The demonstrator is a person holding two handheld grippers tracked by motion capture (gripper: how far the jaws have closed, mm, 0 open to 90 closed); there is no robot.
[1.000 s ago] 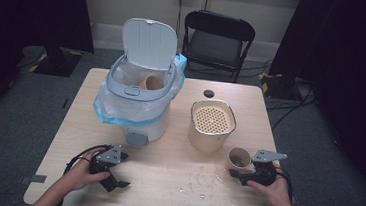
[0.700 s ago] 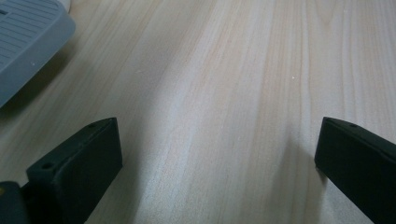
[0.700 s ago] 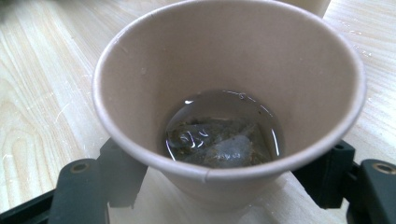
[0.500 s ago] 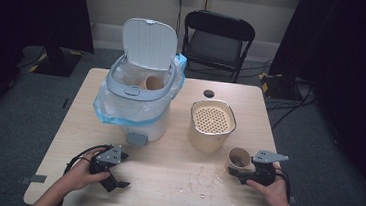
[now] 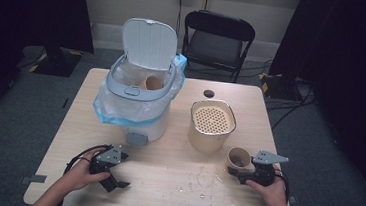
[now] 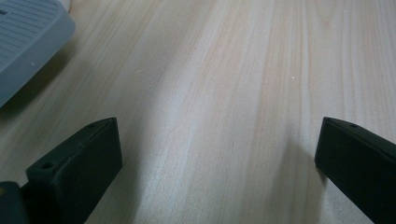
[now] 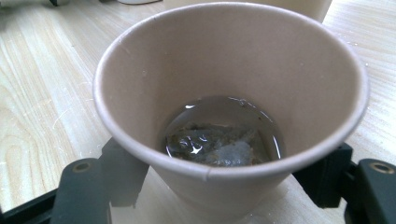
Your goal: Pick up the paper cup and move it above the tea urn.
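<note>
Right now my right gripper [image 5: 239, 172] has its jaws around a paper cup [image 5: 239, 158], one on each side of the base; pads look pressed to the wall, so it's gripped. Cup stands upright on the table [image 5: 164, 181], near the front right edge, just beside the beige perforated-lid container [image 5: 211, 125]. Inside: shallow liquid and a soggy tea bag [image 7: 219, 144]. My left gripper [image 5: 116, 180] rests on the tabletop, jaws wide apart, nothing between.
</note>
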